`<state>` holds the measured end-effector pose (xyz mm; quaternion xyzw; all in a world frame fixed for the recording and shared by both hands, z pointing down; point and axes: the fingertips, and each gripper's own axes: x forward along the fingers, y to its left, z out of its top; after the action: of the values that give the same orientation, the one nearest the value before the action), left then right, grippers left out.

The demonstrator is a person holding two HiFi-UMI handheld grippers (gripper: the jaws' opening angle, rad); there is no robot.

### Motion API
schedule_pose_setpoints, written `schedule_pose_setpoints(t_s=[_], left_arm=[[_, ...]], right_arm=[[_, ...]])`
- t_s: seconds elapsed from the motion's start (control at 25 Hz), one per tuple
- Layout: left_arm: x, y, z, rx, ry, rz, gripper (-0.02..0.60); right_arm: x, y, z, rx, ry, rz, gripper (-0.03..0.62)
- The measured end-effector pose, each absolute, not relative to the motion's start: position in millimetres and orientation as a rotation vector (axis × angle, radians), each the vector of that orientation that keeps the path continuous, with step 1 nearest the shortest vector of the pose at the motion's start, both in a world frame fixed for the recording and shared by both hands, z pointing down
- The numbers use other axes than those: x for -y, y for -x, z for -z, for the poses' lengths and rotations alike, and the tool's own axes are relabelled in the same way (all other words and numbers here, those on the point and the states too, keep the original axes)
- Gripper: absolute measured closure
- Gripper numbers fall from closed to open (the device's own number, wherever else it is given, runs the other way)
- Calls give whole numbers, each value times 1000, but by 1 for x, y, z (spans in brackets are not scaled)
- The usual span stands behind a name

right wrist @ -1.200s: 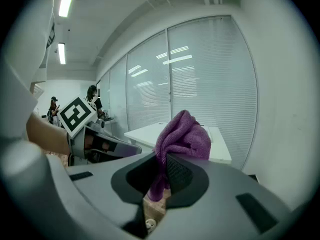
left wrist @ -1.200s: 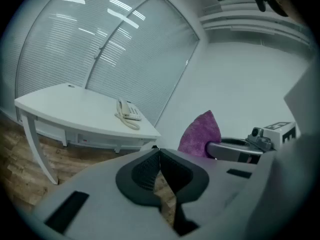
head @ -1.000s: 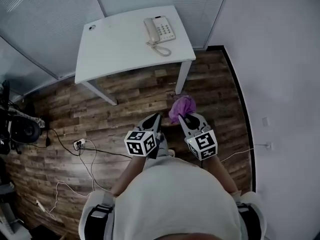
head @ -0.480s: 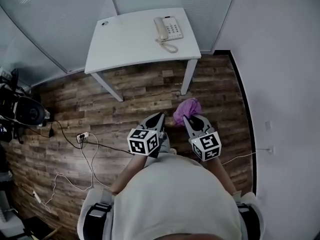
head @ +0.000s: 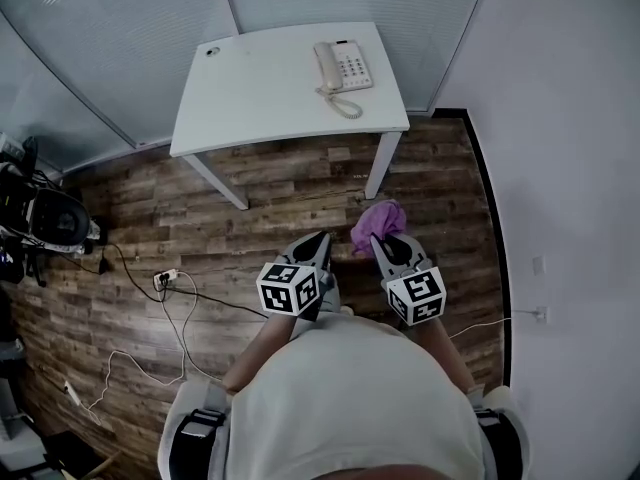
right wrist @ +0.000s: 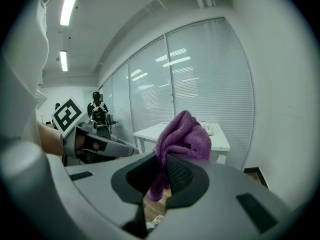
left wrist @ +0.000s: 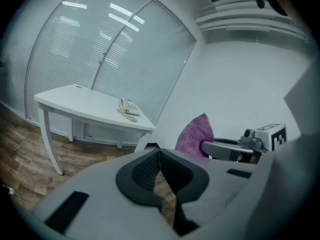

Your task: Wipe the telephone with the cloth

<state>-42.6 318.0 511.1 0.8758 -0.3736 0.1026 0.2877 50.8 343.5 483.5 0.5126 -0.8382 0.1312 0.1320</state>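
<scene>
The wood-plank floor takes up most of the head view. It is bounded at the top by a glazed partition with blinds and on the right by a plain white wall with a dark skirting strip along its foot. The white table stands in the corner where those two meet, its back edge close to the glass and its right end near the white wall. Its front edge and two slanted legs face a broad stretch of bare boards that separates it from the person. At the far left edge a black piece of equipment crowds the floor.

Both grippers are held low in front of the person's body, side by side and apart, well short of the table. The left gripper has its jaws pressed together with nothing between them. The right gripper pinches the purple cloth, which bunches up above the jaw tips while a fold hangs down between the pads.

The telephone sits on the table's far right part, close to the back edge, handset on its cradle at the left side. Its coiled cord loops toward the front edge. Neither gripper nor the cloth is near it.

Thin cables trail over the boards to the left of the person, running from a small socket block.
</scene>
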Motion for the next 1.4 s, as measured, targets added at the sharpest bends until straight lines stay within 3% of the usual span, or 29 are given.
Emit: schedule_pose_setpoints(t_s=[1.4], left_arm=[[-40, 72, -500, 972, -2355, -213, 558]], right_arm=[[-63, -20, -462, 2418, -1480, -321, 548]])
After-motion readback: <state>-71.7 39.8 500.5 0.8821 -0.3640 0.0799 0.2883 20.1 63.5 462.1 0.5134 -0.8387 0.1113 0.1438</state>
